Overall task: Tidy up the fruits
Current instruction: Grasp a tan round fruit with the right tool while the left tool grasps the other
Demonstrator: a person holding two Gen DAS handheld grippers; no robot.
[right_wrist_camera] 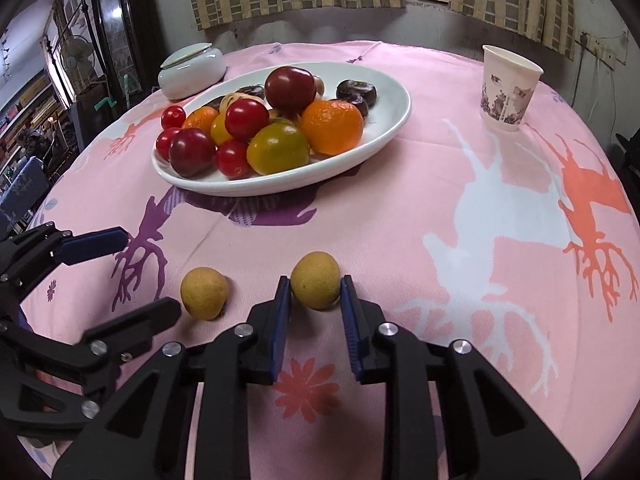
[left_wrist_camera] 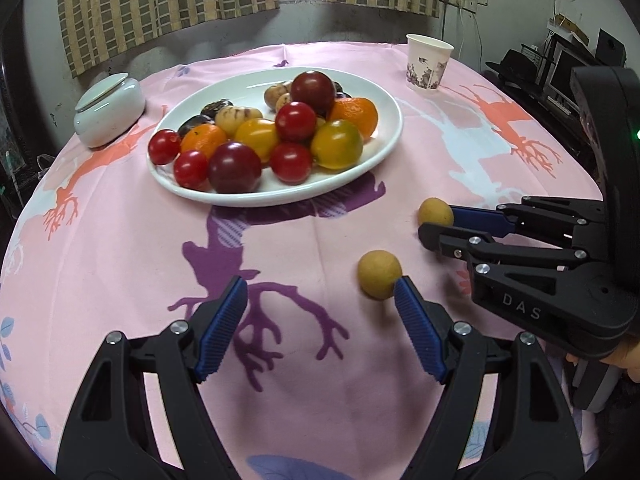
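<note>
A white oval plate (left_wrist_camera: 384, 96) (right_wrist_camera: 396, 92) piled with red, dark red, yellow and orange fruits sits on the pink tablecloth. Two small tan round fruits lie loose on the cloth in front of it. My right gripper (right_wrist_camera: 315, 288) has its blue pads closed around one tan fruit (right_wrist_camera: 316, 285), which also shows in the left wrist view (left_wrist_camera: 435, 211). My left gripper (left_wrist_camera: 320, 290) is open and empty; the other tan fruit (left_wrist_camera: 379, 274) (right_wrist_camera: 204, 293) lies just outside its right fingertip, touching or nearly so.
A white lidded ceramic jar (left_wrist_camera: 109, 112) (right_wrist_camera: 191, 67) stands left of the plate. A paper cup (left_wrist_camera: 427, 63) (right_wrist_camera: 506, 89) stands at the far right. Curtains and a wall lie behind the round table; shelves and furniture stand at the sides.
</note>
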